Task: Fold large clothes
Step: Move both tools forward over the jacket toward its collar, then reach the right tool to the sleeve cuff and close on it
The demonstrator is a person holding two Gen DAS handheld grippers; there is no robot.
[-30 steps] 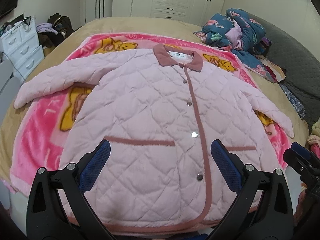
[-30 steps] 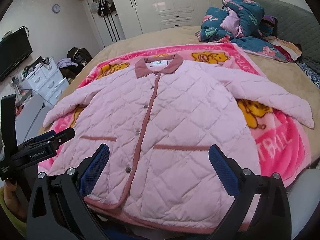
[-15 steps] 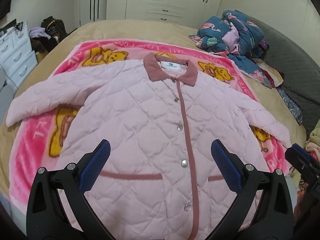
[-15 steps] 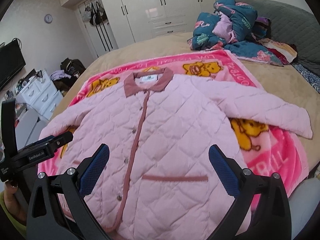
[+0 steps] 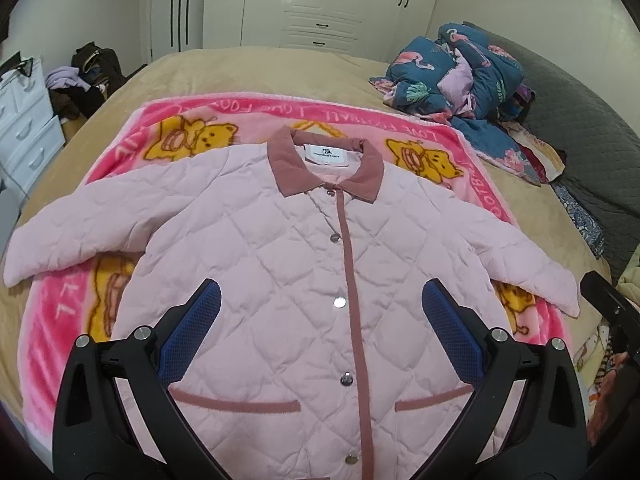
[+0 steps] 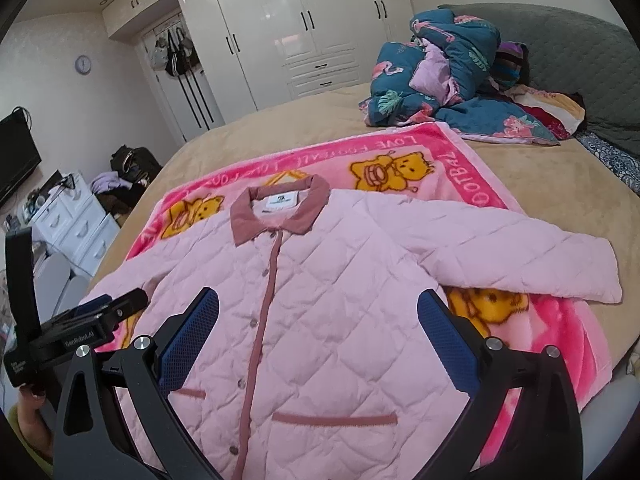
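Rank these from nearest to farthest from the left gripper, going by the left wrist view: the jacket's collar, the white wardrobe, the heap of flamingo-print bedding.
From the left gripper:
1. The jacket's collar, straight ahead at the top of the pink quilted jacket.
2. The flamingo-print bedding, farther back on the right.
3. The white wardrobe, against the far wall.
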